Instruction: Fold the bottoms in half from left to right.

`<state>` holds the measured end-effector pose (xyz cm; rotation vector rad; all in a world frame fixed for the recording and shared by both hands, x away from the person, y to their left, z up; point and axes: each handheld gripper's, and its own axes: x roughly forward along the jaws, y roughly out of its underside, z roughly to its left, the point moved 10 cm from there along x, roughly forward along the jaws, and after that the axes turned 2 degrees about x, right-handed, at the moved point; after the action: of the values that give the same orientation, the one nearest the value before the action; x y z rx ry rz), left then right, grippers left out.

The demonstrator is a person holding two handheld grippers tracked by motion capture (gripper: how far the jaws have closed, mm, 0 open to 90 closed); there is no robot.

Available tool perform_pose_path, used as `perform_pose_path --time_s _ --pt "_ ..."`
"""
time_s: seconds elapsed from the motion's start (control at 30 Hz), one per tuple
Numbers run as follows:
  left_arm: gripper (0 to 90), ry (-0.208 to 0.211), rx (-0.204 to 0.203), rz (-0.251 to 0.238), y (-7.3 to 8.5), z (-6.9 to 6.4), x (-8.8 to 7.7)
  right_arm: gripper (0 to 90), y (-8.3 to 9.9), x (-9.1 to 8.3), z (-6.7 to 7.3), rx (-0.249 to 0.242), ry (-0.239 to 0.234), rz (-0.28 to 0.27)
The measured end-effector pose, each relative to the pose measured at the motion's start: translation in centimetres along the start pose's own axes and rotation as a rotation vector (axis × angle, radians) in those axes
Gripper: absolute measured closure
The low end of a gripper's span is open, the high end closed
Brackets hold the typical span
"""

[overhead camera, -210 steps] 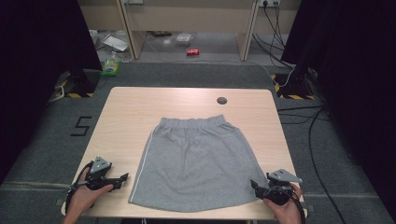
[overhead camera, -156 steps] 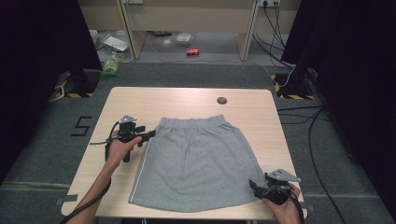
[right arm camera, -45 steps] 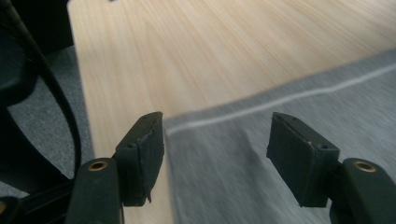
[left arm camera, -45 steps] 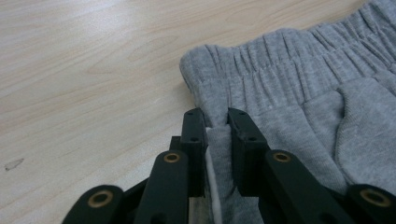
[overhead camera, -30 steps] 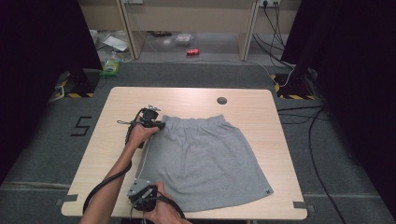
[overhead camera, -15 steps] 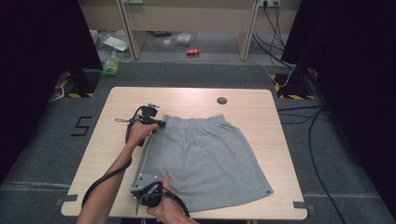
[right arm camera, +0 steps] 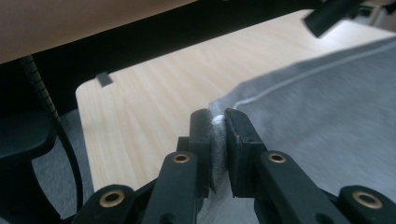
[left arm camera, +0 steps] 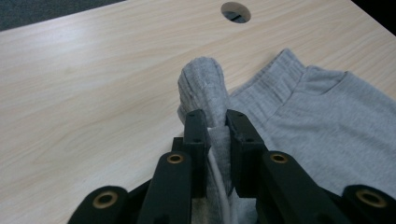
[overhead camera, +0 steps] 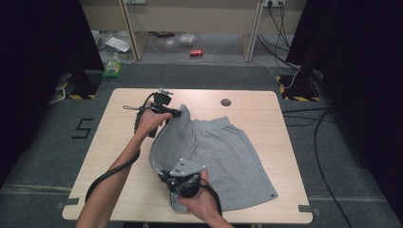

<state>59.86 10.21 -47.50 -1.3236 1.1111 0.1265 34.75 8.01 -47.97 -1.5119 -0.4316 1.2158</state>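
The wooden table (overhead camera: 266, 118) has a small round hole (overhead camera: 225, 102) near its far edge. On the grey floor (overhead camera: 57, 142) beside it is a white number 5 (overhead camera: 81, 128). Farther back lie a red can (overhead camera: 196, 52), a green packet (overhead camera: 112, 70) and black cables (overhead camera: 328, 142).

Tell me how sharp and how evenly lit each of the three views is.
High view: table evenly lit and sharp, with dark surroundings at both sides. Left gripper view: grey shorts crisp, with soft light and no glare. Right gripper view: the fabric is smeared towards the right edge, the jaws are sharper, and the background beyond the table is near black.
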Motion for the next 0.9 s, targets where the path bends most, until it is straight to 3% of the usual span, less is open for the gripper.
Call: perform_pose_path --time_s 0.27,0.3,0.33,0.5,0.7,0.9 --pt "78.9 -0.007 0.016 0.033 -2.2 -3.6 1.2 82.2 0.4 -6.2 -3.5 0.067 0.082 -0.082" --pt "78.7 -0.005 0.015 0.037 -2.4 -4.0 1.3 82.2 0.6 -7.7 -4.4 0.083 0.106 -0.101" --pt "78.7 -0.005 0.016 0.040 -2.6 -4.4 1.5 82.2 0.6 -7.7 -4.4 0.083 0.106 -0.101" --pt "78.5 -0.004 0.009 0.040 -3.6 -6.0 2.5 82.3 1.8 -11.8 -6.8 0.129 0.177 -0.152" --pt "78.4 0.020 -0.008 0.025 -4.8 -8.0 4.2 82.3 2.9 -14.7 -8.5 0.154 0.235 -0.183" --pt "78.3 0.039 -0.015 0.011 -5.7 -10.2 5.9 82.3 5.4 -17.3 -10.7 0.212 0.300 -0.194"
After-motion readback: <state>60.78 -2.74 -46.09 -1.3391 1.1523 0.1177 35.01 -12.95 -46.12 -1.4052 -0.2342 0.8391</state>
